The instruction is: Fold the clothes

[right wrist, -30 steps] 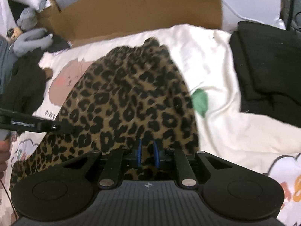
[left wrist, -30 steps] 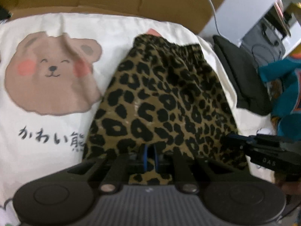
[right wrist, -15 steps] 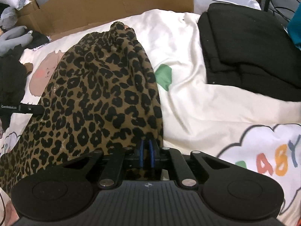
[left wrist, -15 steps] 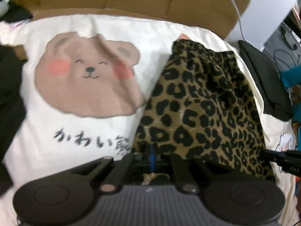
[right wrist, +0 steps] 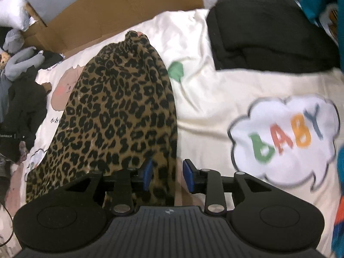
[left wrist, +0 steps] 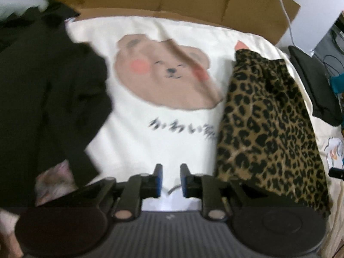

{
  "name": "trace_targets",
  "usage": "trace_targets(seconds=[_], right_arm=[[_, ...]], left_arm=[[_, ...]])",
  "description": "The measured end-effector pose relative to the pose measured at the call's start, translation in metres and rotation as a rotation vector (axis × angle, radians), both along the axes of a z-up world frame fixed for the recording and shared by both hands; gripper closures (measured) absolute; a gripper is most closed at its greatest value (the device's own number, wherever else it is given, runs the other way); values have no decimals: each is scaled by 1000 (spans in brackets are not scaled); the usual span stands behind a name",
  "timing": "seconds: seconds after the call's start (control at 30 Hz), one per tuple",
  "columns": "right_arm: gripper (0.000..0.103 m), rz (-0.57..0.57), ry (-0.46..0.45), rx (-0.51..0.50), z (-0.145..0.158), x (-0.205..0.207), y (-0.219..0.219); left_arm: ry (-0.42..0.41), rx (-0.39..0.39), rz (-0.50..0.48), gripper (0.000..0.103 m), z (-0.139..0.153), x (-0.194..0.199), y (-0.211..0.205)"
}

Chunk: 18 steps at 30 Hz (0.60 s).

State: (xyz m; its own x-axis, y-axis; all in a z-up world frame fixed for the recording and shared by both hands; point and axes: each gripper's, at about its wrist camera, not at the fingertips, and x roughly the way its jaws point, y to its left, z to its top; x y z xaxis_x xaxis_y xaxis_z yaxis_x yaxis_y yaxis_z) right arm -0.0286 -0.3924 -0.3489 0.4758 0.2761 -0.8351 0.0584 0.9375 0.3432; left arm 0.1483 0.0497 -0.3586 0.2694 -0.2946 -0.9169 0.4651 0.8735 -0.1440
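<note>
A: Start at the left gripper (left wrist: 171, 179). Its jaws stand spread with nothing between them, over bare cream bedding (left wrist: 178, 32).

B: And the right gripper (right wrist: 167, 175) is spread too. The near hem of the leopard-print garment (right wrist: 120, 116) lies between and under its fingers, but nothing is pinched.

A: So the garment lies free on the bedding, narrow end far, wide hem near. It looks doubled lengthwise into one long panel, by my read.

B: One fold done, I'd say. A crosswise fold, hem up toward the gathered end, looks left to do.

A: Around it: the bear print (left wrist: 165, 75) just to its left, then a loose black garment (left wrist: 47, 99) piled at that edge.

B: On the right, a folded black stack (right wrist: 266, 34), well apart, beyond the "BABY" cloud print (right wrist: 286, 137). Cardboard (right wrist: 120, 6) stands at the back.

A: Nothing lies across the leopard piece. The fold path looks open.
</note>
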Motion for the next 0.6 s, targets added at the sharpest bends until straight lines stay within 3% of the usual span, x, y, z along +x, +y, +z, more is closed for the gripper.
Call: trace_targets(seconds=[0.17, 0.4, 0.6], right_arm=[[65, -4, 38, 22, 0, -19, -1], [65, -30, 95, 68, -9, -38, 1], [65, -60, 142, 87, -20, -47, 1]], left_arm=[[51, -12, 59, 76, 1, -16, 32], [184, -37, 97, 74, -10, -45, 63], [266, -82, 96, 69, -27, -69, 68]])
